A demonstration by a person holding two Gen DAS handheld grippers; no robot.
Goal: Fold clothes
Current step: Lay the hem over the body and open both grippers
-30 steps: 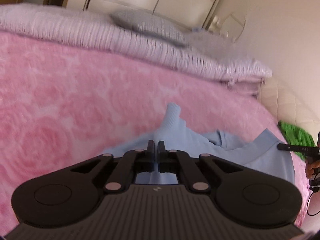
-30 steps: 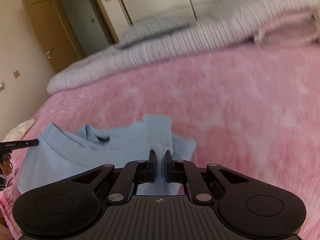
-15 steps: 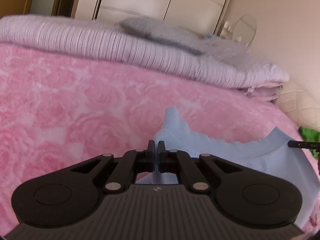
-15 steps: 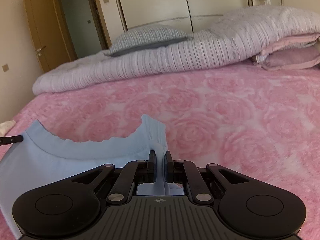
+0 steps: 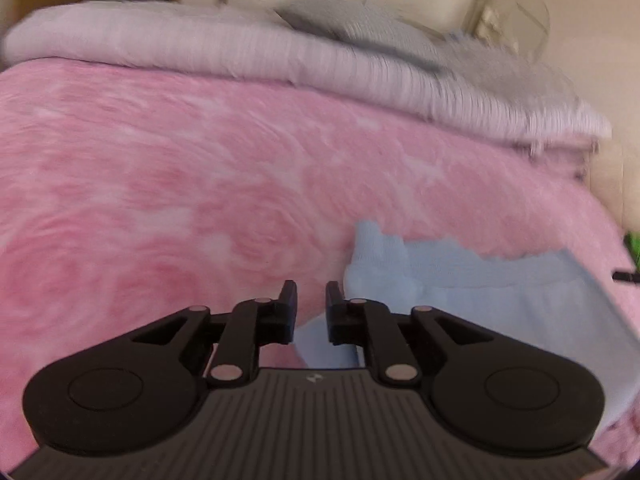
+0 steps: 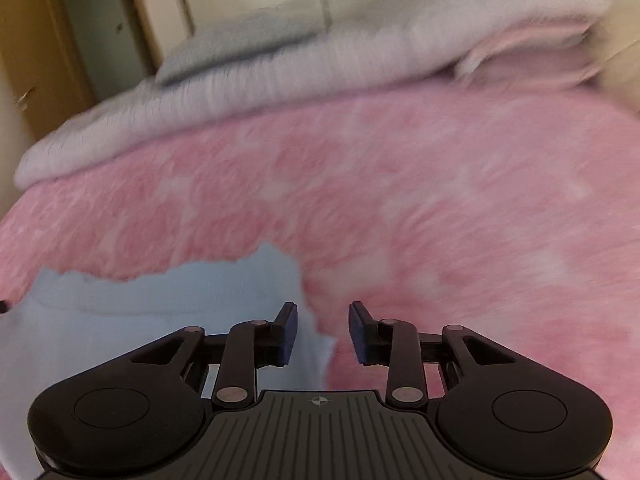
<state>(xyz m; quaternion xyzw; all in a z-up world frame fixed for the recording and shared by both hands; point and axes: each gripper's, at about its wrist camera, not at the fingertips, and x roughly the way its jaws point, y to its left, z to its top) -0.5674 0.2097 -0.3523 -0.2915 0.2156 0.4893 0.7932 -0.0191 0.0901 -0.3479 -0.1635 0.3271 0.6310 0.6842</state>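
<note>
A light blue sweater (image 5: 472, 292) lies flat on the pink rose-patterned bed cover (image 5: 180, 200). My left gripper (image 5: 311, 300) is open and empty, at the sweater's left edge, with the cloth to its right. In the right wrist view the sweater (image 6: 160, 312) lies to the left, and my right gripper (image 6: 322, 320) is open and empty at its right edge. Both views are motion-blurred.
A folded lilac-grey duvet (image 5: 240, 52) and a grey pillow (image 5: 360, 24) lie across the far side of the bed. Wardrobe doors (image 6: 248, 0) and a wooden door (image 6: 36, 60) stand behind. A bit of green cloth (image 5: 634, 240) shows at the right edge.
Both grippers opened and let go of the sweater's ribbed edge. The sweater now lies on the bed; the left gripper has shifted left of it, the right gripper right.
</note>
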